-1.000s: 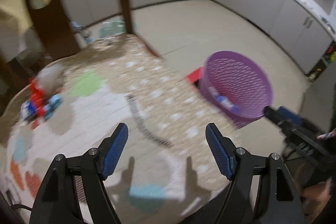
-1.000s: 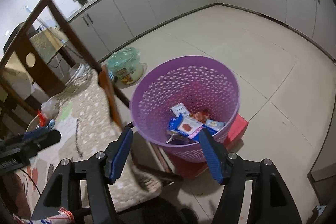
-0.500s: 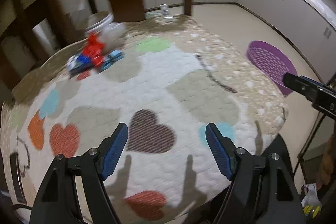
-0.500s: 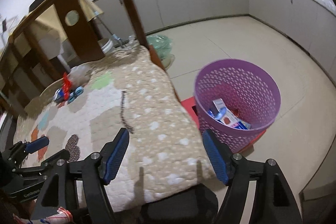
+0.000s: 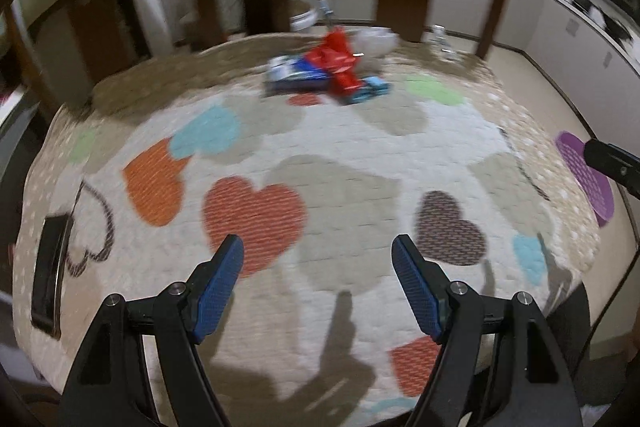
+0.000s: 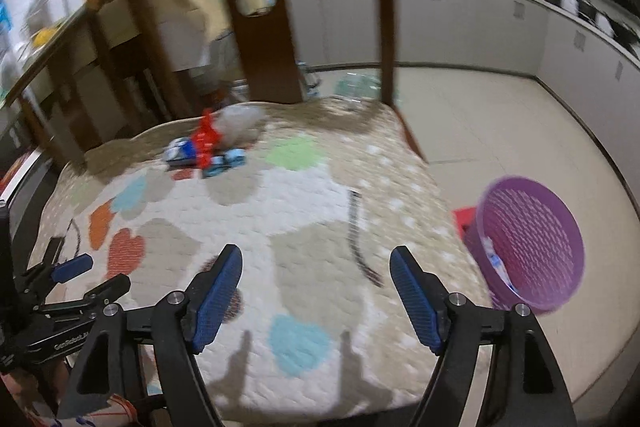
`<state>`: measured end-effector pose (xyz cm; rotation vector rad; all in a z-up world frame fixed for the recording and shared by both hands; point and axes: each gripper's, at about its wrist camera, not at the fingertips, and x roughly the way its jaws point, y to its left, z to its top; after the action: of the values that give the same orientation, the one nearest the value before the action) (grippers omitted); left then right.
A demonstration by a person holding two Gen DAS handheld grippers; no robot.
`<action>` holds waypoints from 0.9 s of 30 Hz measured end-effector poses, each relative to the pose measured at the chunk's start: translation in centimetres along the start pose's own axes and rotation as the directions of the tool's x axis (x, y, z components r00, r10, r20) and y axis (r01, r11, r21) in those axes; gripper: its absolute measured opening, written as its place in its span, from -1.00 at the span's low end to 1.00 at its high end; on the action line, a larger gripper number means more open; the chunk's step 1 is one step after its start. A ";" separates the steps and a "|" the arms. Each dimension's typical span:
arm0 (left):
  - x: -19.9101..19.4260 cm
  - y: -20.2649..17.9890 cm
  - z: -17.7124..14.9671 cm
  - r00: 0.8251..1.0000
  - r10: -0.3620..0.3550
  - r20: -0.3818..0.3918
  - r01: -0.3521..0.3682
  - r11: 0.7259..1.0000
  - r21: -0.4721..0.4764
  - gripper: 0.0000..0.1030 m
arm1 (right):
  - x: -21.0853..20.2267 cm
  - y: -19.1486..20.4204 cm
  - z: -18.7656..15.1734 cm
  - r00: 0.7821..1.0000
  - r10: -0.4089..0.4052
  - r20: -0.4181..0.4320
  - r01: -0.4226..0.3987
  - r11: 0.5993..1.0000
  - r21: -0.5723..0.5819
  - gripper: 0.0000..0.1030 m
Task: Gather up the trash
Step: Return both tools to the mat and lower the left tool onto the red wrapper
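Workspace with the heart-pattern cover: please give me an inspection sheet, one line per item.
Surface: heart-pattern cover over a raised surface, mostly bare.
Job's things: trash pile of red, blue and clear wrappers at the far edge; purple basket on the floor to the right, some trash inside.
Clutter: dark flat object at the cover's left edge, unidentifiable.
Grippers: left gripper and right gripper both open, empty, above the near side.
Cables: nothing seen.
Surroundings: wooden frame, grey cabinets, tiled floor.
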<state>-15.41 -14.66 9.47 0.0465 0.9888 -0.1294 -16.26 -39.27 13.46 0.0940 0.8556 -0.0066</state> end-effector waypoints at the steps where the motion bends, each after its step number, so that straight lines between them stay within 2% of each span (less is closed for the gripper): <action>1: 0.2 0.8 0.0 1.000 0.002 -0.007 -0.002 1.000 -0.020 0.46 | 0.4 1.1 0.4 1.000 0.013 -0.004 -0.013 1.000 -0.026 0.56; 6: 1.1 3.7 -0.3 1.000 -0.002 -0.026 -0.001 0.996 -0.093 0.46 | 2.3 5.0 2.1 0.997 0.076 -0.014 -0.077 0.991 -0.113 0.57; 12: 1.5 5.8 -0.7 0.999 -0.007 -0.033 0.002 0.992 -0.128 0.46 | 8.0 8.4 5.1 0.992 0.109 -0.059 -0.117 0.983 -0.144 0.58; 15: 1.5 6.6 -0.6 0.999 -0.014 -0.028 0.010 0.991 -0.137 0.46 | 11.9 9.3 7.5 0.986 0.139 -0.088 -0.149 0.982 -0.116 0.58; 20: 1.3 8.5 -0.8 0.999 -0.025 -0.029 0.019 0.984 -0.177 0.46 | 18.6 10.2 12.2 0.992 0.095 -0.079 -0.101 0.992 -0.076 0.59; 27: 1.7 10.7 -1.4 0.999 -0.010 -0.052 -0.002 0.976 -0.219 0.46 | 25.1 10.2 14.9 0.992 0.108 -0.071 -0.103 0.992 0.074 0.64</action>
<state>-14.24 -4.08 7.08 -0.1554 1.0511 -0.0220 11.90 -29.63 5.04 0.2065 0.9249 0.0668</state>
